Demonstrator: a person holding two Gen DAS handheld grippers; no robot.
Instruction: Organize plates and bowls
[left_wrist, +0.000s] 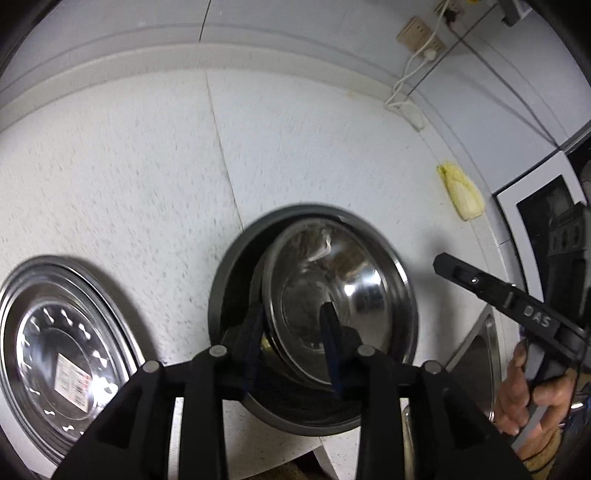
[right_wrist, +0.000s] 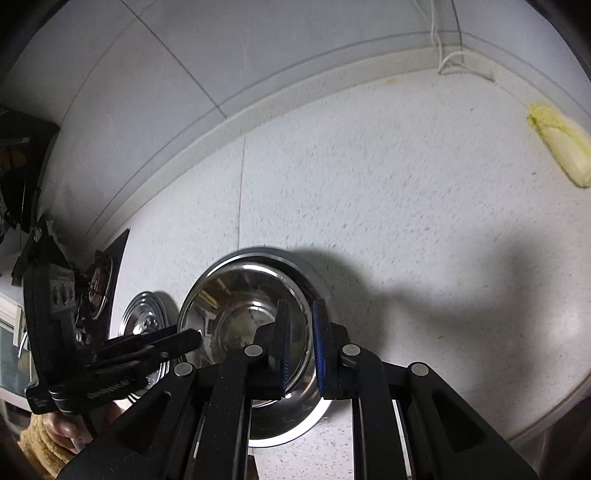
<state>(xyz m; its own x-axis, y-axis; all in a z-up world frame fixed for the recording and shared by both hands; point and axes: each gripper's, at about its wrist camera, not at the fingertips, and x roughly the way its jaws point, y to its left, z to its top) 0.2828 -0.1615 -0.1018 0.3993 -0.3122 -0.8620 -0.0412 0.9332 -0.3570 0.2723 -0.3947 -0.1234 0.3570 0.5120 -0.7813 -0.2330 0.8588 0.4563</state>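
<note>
Now left fingers (left_wrist: 258, 332) clamp tilted steel bowl (left_wrist: 332, 291)

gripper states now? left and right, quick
Left gripper: shut on the steel bowl rim, held tilted over the dark bowl.
Right gripper: shut on the steel bowl rim.

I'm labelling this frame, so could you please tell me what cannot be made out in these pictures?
- Left view: the left hand-held gripper straddles the steel bowl rim; actual contact is unclear.
- Left view: the plate sticker is too blurred to read.
- Left view: the sink is cut off by the right hand.
- Right view: the bowl's lower rim hides behind the fingers.
</note>
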